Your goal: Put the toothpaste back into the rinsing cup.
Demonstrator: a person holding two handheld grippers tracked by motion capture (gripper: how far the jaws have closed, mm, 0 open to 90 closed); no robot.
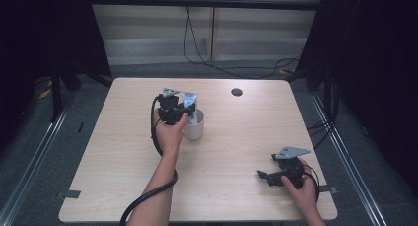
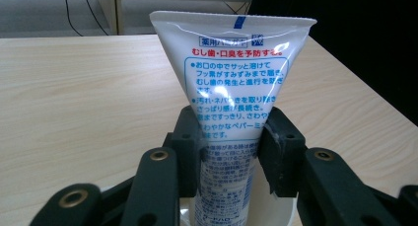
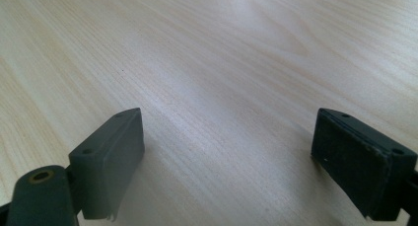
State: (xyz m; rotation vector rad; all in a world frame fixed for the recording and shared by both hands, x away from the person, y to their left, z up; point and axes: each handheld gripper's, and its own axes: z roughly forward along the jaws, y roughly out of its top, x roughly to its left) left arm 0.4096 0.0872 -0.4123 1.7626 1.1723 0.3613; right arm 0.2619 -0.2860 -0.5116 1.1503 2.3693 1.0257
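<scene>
Upright between the left gripper's [image 2: 230, 147] jaws stands the toothpaste tube [image 2: 232, 83], its long axis vertical: the flat crimped end rises well above the pads, and the lower part drops below them into the white cup [image 2: 282, 213]. The pads press on the tube's two sides at about mid-height, so the jaws are nearly closed and clamped on it. In the high view the same gripper [image 1: 183, 109] hangs directly over the cup [image 1: 194, 129], with the tube [image 1: 191, 101] showing just beyond the hand.

What matters for the coming move, as I judge it, is that the tube's axis already lines up with the cup's opening beneath the jaws; a straight lowering and a release should leave it standing inside, though whether its bottom end touches the cup floor is hidden by the jaws. A tilt on release could tip it against the rim.

Off to the other side, the right gripper [image 1: 266, 176] rests low on the wooden table [image 1: 236, 152], well apart from the cup, its jaws spread wide with bare tabletop between the pads [image 3: 111, 162].
</scene>
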